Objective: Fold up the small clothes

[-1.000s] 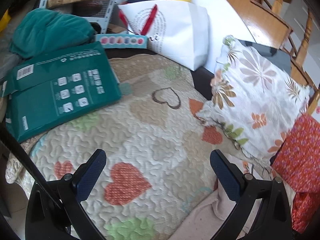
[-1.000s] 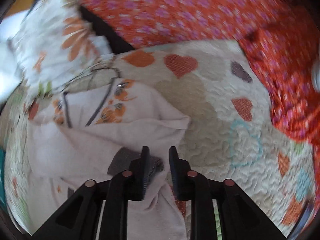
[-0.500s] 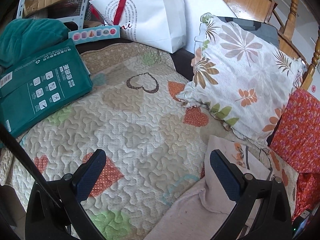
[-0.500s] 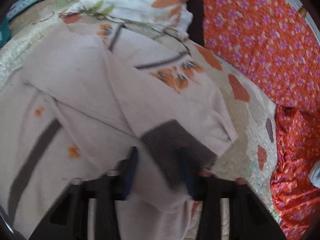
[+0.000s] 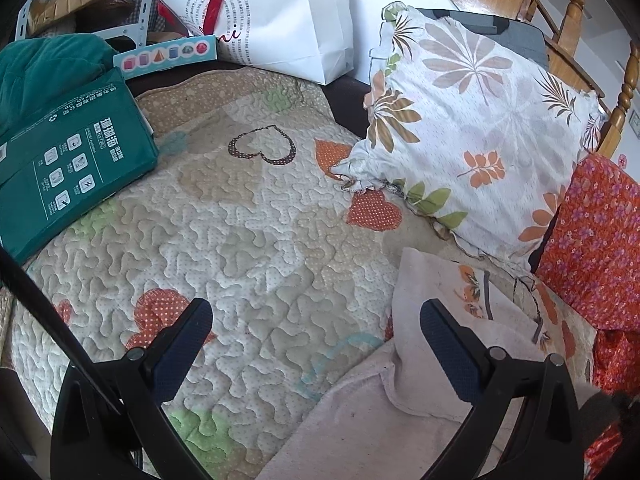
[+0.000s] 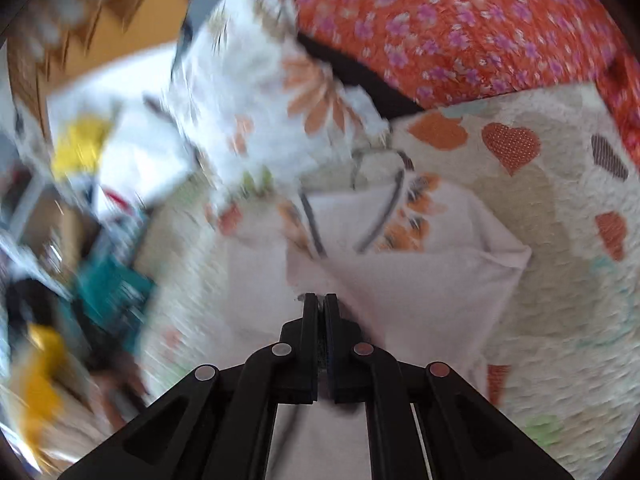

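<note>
The right gripper (image 6: 319, 300), its 2 black fingers pressed together with only a thin slit between them, pinches a fold of the pale pink garment with orange flowers and grey stripes (image 6: 420, 276); the cloth runs under the fingertips and back beneath the gripper body. The left gripper (image 5: 316, 322) hangs over the bed with its 2 blue-padded fingers (image 5: 182, 344) spread wide and holding nothing; its right finger sits above the garment's edge (image 5: 424, 344), its left finger over bare quilt.

The garment lies rumpled on the cream quilted bedspread with orange, green and brown hearts (image 5: 248, 240), 1 flap doubled over, its printed end toward the pillows. Just beyond it, touching its far edge, leans a white pillow printed with brown and orange leaves (image 5: 476, 128), and beside that an orange-red cushion with purple flowers (image 5: 596, 248). Across the bedspread, well apart from the garment, rest a flat dark green package with white printed icons (image 5: 68, 164), a bundled teal fabric (image 5: 44, 68), and a white paper bag with red handles (image 5: 280, 20). The left half of the right wrist view is smeared with motion blur.
</note>
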Tool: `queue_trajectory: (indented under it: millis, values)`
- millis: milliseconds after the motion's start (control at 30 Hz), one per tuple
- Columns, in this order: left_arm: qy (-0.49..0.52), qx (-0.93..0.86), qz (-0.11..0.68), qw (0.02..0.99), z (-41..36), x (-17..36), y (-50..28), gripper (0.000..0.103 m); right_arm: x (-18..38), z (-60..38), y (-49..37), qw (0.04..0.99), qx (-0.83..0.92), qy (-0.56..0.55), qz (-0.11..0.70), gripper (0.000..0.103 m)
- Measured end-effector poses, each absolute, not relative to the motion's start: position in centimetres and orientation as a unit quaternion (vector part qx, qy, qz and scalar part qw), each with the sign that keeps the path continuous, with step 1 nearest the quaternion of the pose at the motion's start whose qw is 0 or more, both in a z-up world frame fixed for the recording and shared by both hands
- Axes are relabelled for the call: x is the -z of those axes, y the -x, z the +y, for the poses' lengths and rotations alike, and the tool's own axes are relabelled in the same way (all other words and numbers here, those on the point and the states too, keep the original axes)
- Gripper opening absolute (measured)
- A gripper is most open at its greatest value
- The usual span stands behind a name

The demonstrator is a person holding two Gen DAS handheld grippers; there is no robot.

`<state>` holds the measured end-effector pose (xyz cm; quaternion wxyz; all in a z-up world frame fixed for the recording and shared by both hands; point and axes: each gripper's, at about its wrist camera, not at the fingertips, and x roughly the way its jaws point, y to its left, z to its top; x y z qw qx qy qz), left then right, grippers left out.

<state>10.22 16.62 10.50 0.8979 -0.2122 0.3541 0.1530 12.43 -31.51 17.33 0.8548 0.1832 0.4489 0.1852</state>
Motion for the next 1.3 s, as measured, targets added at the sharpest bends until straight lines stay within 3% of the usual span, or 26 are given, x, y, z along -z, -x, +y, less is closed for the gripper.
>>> queue_trajectory:
  millis: [100, 200, 367, 633, 867, 1000, 1100, 1167, 1233, 1300]
  values:
    - [0.211, -0.151, 0.360, 0.896, 16.7, -10.3, -10.4, 0.103, -16.8, -33.6, -14.4, 0.858, -0.134, -0.196, 0.456, 0.003]
    - [0.212, -0.153, 0.361, 0.895, 17.1, -10.3, -10.3, 0.103, -12.6, -36.2, -16.5, 0.841, -0.039, -0.186, 0.506, 0.004]
    - [0.222, -0.160, 0.356, 0.894, 18.0, -10.5, -10.0, 0.103, -9.0, -38.3, -16.5, 0.850, 0.156, -0.058, 0.500, 0.007]
    - [0.233, -0.170, 0.358, 0.888, 19.3, -10.4, -9.5, 0.103, -11.8, -25.2, -15.4, 0.890, -0.052, 0.021, 0.453, 0.010]
    - [0.241, -0.178, 0.345, 0.890, 20.4, -11.0, -9.1, 0.103, -3.8, -18.4, -20.3, 0.837, -0.081, -0.006, 0.541, 0.010]
    - [0.253, -0.188, 0.333, 0.889, 21.9, -11.5, -8.4, 0.103, -4.8, -15.4, -21.0, 0.868, -0.026, 0.036, 0.495, 0.014]
    - [0.264, -0.197, 0.327, 0.886, 23.1, -11.6, -7.8, 0.103, -6.2, -10.3, -19.2, 0.873, -0.121, 0.052, 0.470, 0.014]
    - [0.277, -0.198, 0.326, 0.882, 23.8, -11.6, -7.5, 0.103, -6.1, -7.2, -18.1, 0.854, -0.194, 0.033, 0.482, 0.019]
    - [0.284, -0.199, 0.326, 0.879, 24.4, -11.5, -7.2, 0.103, -5.7, -3.9, -16.7, 0.842, -0.235, 0.038, 0.484, 0.042]
    - [0.289, -0.199, 0.324, 0.878, 24.8, -11.5, -6.9, 0.103, -4.9, -1.3, -16.0, 0.844, -0.242, 0.061, 0.475, 0.050]
